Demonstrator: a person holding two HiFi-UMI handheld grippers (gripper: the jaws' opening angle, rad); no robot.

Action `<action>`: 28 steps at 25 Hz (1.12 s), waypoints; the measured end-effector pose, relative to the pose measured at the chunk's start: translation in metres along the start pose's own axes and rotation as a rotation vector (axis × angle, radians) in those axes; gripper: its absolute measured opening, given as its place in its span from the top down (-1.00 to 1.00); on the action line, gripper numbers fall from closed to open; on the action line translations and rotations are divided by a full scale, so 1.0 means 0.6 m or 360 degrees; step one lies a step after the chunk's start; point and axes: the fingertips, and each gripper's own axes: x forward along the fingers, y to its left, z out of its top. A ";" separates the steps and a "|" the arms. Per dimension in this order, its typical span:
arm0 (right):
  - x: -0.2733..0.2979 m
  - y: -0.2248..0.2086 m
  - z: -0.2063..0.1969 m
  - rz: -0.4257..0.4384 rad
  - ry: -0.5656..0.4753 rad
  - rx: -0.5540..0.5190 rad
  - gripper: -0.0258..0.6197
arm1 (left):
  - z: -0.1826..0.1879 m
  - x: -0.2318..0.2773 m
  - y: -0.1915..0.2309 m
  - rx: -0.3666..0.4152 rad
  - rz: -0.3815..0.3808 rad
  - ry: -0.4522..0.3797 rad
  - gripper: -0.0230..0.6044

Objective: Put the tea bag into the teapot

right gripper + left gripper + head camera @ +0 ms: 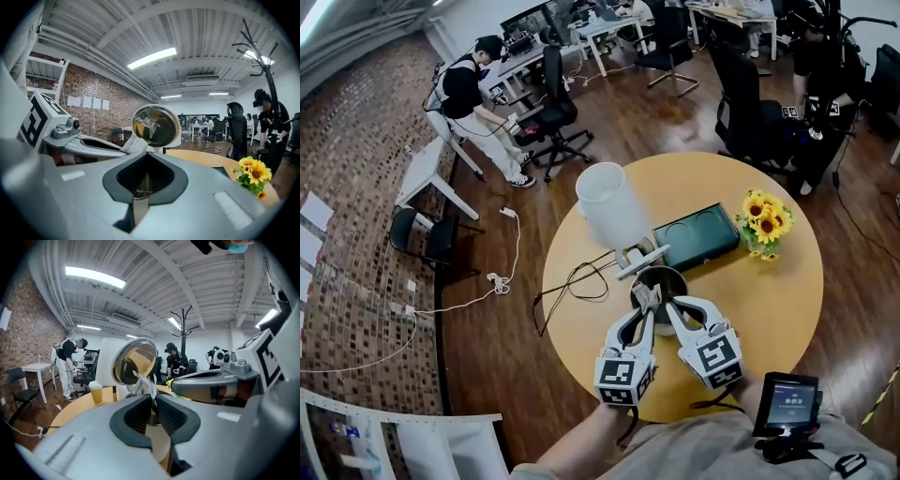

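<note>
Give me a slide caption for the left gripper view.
Left gripper pinches a crumpled white paper tea bag before a white jug with open mirrored lid.

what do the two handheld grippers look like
Both the left gripper and right gripper are light grey, with tapering jaws lined by black ribbed pads. Each carries a white cube printed with black square markers.

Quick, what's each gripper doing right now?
Left gripper: closed on the tea bag.
Right gripper: closed; whether it grips anything cannot be told.
</note>
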 end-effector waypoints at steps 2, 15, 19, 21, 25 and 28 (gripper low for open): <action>0.006 -0.018 -0.008 0.0000 0.0001 0.0021 0.90 | -0.003 0.023 0.001 0.0103 -0.0040 0.0060 0.84; 0.017 -0.038 -0.027 0.0030 -0.0004 0.0114 0.90 | -0.043 0.069 -0.012 0.0724 -0.0400 0.0635 0.84; 0.018 -0.034 -0.030 0.0039 -0.0001 0.0134 0.90 | -0.055 0.070 -0.015 0.0882 -0.0487 0.0762 0.84; 0.019 -0.033 -0.032 0.0040 0.0003 0.0144 0.90 | -0.060 0.072 -0.014 0.0968 -0.0523 0.0825 0.84; 0.018 -0.035 -0.035 0.0027 0.0012 0.0163 0.90 | -0.072 0.075 -0.015 0.1241 -0.0614 0.0984 0.84; 0.018 -0.039 -0.036 0.0016 0.0010 0.0172 0.90 | -0.086 0.077 -0.016 0.1454 -0.0692 0.1117 0.84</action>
